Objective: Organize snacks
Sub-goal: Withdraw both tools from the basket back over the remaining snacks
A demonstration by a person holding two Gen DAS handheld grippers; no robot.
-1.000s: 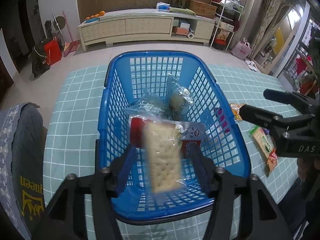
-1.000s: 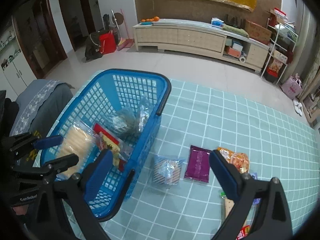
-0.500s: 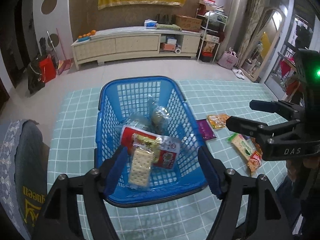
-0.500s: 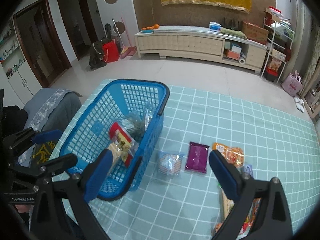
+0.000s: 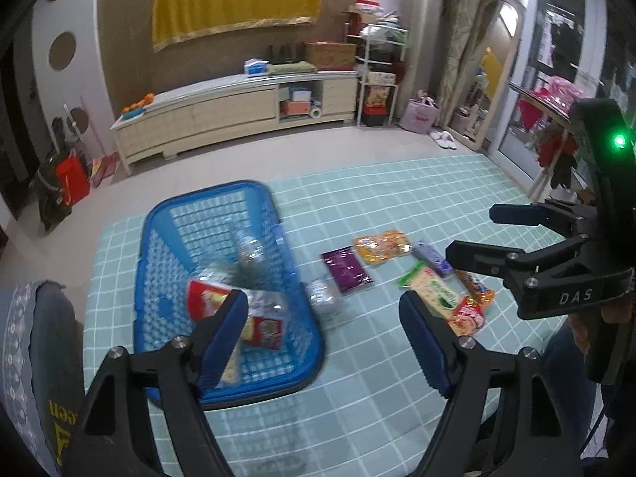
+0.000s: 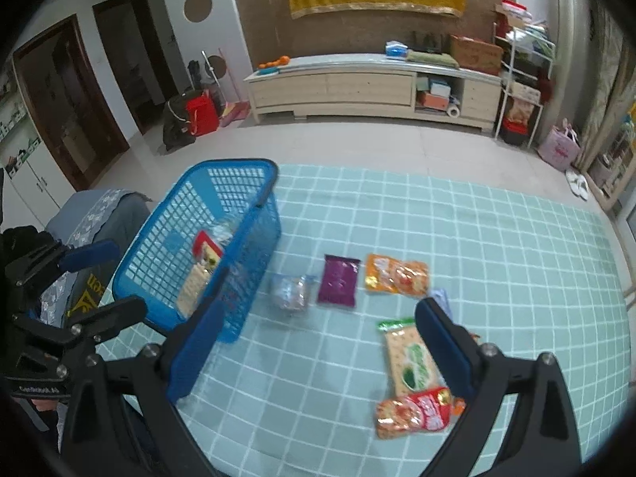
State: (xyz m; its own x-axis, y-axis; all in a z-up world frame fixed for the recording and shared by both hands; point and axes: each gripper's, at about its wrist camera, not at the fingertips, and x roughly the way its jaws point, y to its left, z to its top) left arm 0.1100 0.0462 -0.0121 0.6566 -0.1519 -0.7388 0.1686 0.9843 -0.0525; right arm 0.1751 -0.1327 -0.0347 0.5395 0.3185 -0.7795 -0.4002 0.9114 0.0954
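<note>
hand-held gripper (image 5: 324, 334) above teal checked tablecloth (image 5: 397, 206)

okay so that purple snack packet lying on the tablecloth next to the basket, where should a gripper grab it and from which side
The purple packet lies flat, apart from its neighbours. Come straight down with the open right gripper and pinch across its narrow width at mid-length; the long edges look clear on both sides.

One basket (image 6: 238, 238), seven snack packets (image 6: 337, 284) on the table.
</note>
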